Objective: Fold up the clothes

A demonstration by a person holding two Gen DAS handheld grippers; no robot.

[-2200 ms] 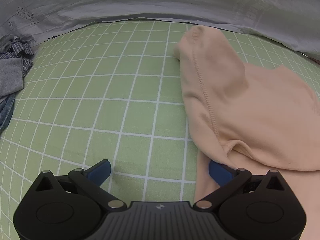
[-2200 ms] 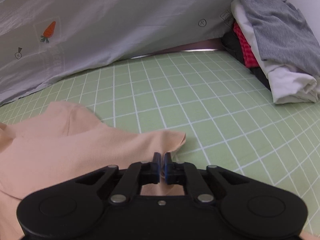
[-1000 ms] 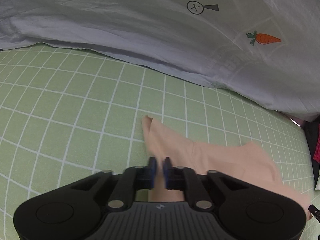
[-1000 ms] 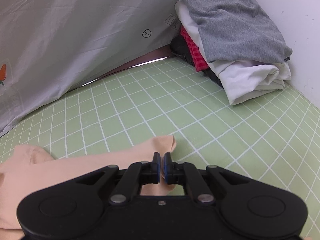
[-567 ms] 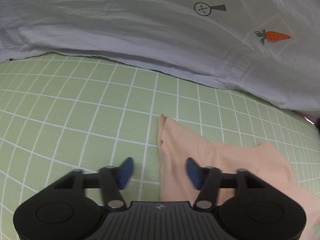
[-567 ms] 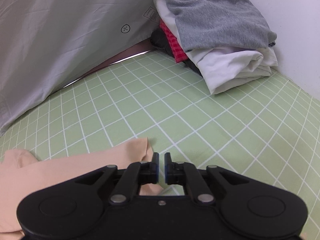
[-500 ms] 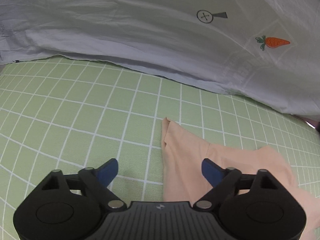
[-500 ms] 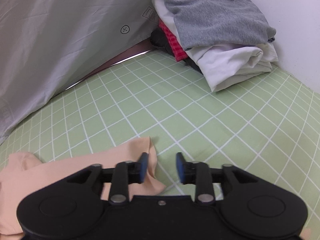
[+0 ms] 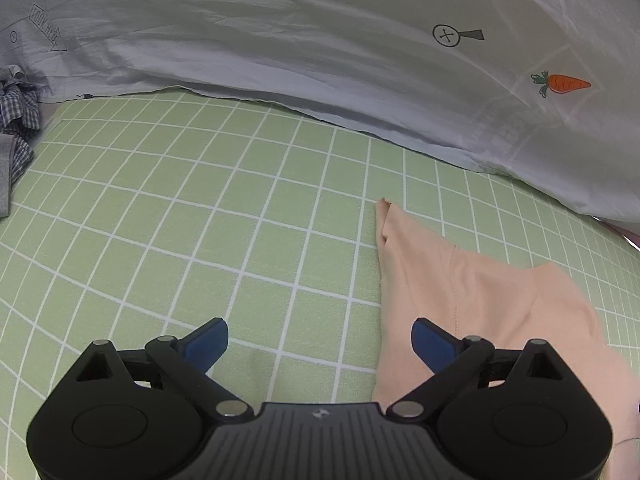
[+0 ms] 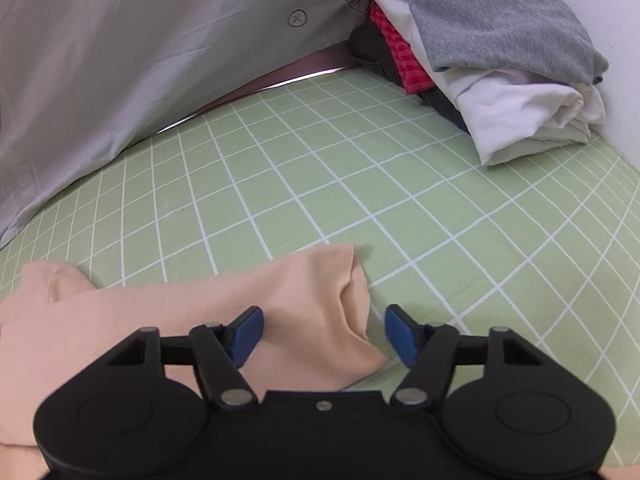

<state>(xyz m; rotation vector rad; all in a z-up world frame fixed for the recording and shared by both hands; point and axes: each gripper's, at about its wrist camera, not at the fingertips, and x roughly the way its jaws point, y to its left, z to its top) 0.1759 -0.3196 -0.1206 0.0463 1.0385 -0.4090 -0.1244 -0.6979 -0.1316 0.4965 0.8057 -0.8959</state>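
A peach garment (image 9: pixel 472 300) lies flat on the green checked sheet (image 9: pixel 200 208). My left gripper (image 9: pixel 320 340) is open and empty, its right finger over the garment's left edge. In the right wrist view the same peach garment (image 10: pixel 200 312) lies at lower left, with a folded corner between the jaws. My right gripper (image 10: pixel 324 332) is open, holding nothing, just above that corner.
A grey quilt with carrot prints (image 9: pixel 360 60) runs along the far side. A stack of folded clothes (image 10: pixel 488 52) stands at the far right by the white wall. A crumpled checked shirt (image 9: pixel 16 120) lies at the far left.
Both grippers opened and let go of the peach garment's corners. The garment now rests on the sheet. Both grippers have drawn back slightly.
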